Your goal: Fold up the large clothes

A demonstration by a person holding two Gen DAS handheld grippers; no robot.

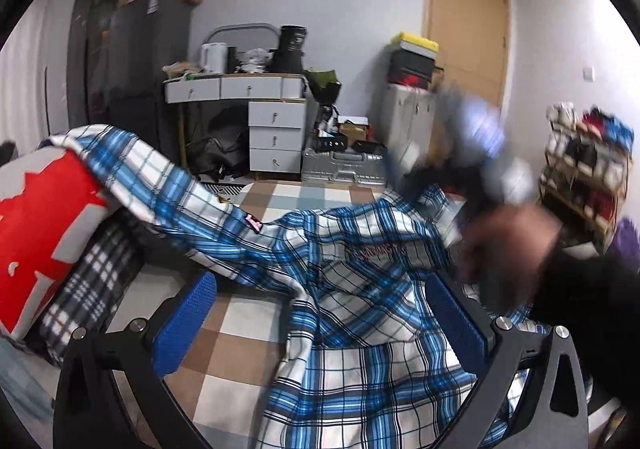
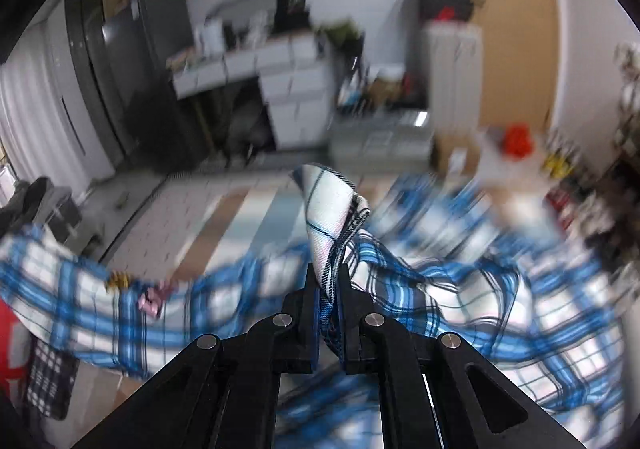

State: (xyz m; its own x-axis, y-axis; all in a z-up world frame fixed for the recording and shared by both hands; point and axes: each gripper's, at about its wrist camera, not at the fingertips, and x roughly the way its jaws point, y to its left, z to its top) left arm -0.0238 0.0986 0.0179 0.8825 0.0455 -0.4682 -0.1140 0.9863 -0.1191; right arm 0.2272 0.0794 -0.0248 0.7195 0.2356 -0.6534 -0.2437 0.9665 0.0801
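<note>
A blue-and-white plaid shirt (image 1: 360, 289) lies rumpled across a bed with a brown, white and grey checked cover (image 1: 240, 333). One sleeve drapes left over a pillow. My left gripper (image 1: 320, 317) hovers low over the shirt, open, its blue pads (image 1: 188, 325) wide apart with nothing pinched between them. In the left wrist view my right gripper (image 1: 460, 169) is a blur at the shirt's far right edge, with a person's hand (image 1: 512, 249) behind it. My right gripper (image 2: 326, 281) is shut on a fold of the shirt (image 2: 460, 289). A corner of the cloth (image 2: 328, 201) sticks up past the fingertips.
A red-and-grey pillow (image 1: 36, 241) and a dark plaid cloth (image 1: 92, 277) lie at the bed's left side. Beyond the bed stand a white drawer desk (image 1: 272, 129), a silver case (image 1: 344, 167), a grey cabinet (image 1: 408, 117) and a shoe rack (image 1: 584, 177).
</note>
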